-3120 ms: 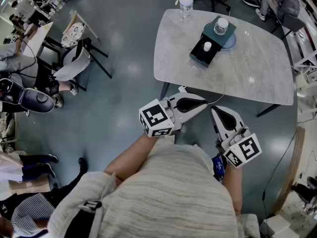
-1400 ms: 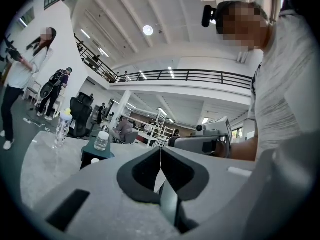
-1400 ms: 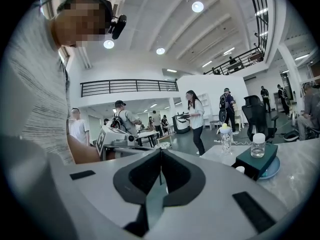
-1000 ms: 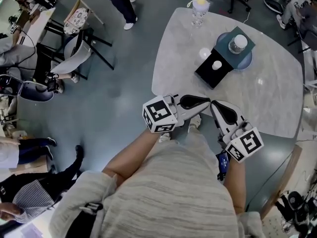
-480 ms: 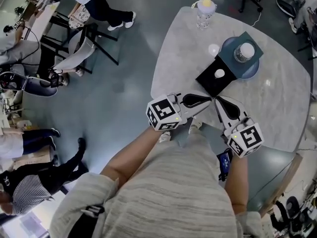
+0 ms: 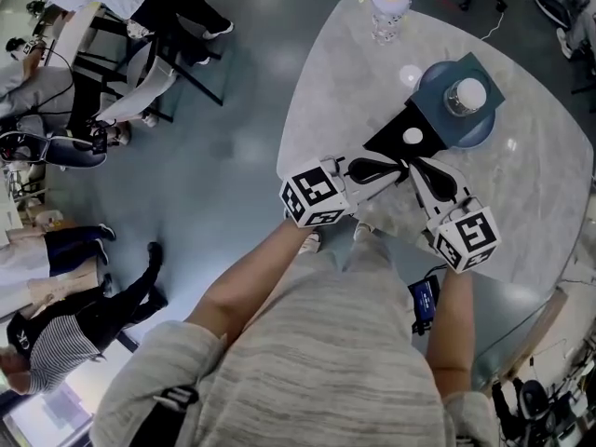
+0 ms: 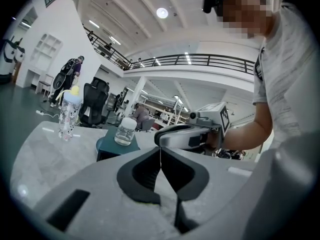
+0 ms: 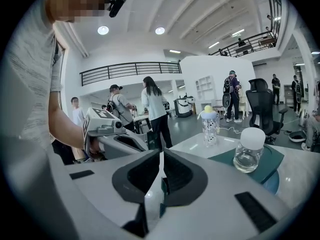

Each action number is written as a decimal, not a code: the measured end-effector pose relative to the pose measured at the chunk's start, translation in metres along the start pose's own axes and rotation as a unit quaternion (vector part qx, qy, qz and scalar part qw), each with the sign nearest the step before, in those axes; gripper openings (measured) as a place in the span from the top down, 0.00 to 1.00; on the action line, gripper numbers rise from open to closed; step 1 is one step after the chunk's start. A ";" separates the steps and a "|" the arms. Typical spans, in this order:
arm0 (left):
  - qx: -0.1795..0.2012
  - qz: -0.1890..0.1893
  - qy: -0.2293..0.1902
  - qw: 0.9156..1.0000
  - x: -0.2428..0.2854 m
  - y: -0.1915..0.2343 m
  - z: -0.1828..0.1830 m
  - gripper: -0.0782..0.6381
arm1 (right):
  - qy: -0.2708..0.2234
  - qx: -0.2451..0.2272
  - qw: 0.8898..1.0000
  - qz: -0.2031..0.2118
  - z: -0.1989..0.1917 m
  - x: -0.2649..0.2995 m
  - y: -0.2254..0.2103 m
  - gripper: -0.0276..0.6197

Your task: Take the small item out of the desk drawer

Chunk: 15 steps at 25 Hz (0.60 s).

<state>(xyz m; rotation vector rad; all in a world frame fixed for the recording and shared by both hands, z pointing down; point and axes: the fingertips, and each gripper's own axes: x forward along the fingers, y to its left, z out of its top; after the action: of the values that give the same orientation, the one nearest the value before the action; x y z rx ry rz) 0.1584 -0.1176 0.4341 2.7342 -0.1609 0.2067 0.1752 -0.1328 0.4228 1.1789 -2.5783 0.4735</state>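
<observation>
**Technician A:** Table top (image 6: 531,203) finish?

**Technician B:** Pale, stone-patterned; smooth, with a soft sheen; the floor (image 6: 223,175) is grey-blue, smooth, with a dull sheen.

**Technician A:** Items on the table?

**Technician B:** Drawer (image 6: 384,144): matt black; small item (image 6: 413,136): white, smooth; jar (image 8: 248,156): clear glass, matt white lid; bottle (image 8: 210,125): clear plastic with a printed pattern, yellow cap.

**Technician A:** Tools and clothing?

**Technician B:** Left gripper (image 7: 160,159) and right gripper (image 8: 161,161): pale grey matt plastic shells; black matt jaw linings, rubbery in look; marker cube (image 6: 315,194): matt black-and-white print; sweater (image 6: 317,361): heathered grey knit cloth, soft and slightly rough.
</observation>
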 end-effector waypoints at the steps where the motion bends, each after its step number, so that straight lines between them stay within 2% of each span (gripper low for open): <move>1: -0.002 0.001 0.001 1.000 0.003 0.004 -0.001 0.87 | 0.006 -0.002 1.000 -0.003 -0.004 0.002 -0.005 0.94; 13: -0.034 0.020 0.018 0.999 0.024 0.039 -0.022 0.87 | 0.075 -0.028 0.997 -0.010 -0.039 0.030 -0.047 0.93; 15: -0.037 0.022 0.020 0.999 0.025 0.042 -0.024 0.87 | 0.086 -0.030 0.996 -0.015 -0.044 0.034 -0.053 0.81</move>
<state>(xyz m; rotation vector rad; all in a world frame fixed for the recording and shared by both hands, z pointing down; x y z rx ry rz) 0.1743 -0.1484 0.4756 2.6530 -0.2124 0.2613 0.1986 -0.1711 0.4850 1.1040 -2.4089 0.4671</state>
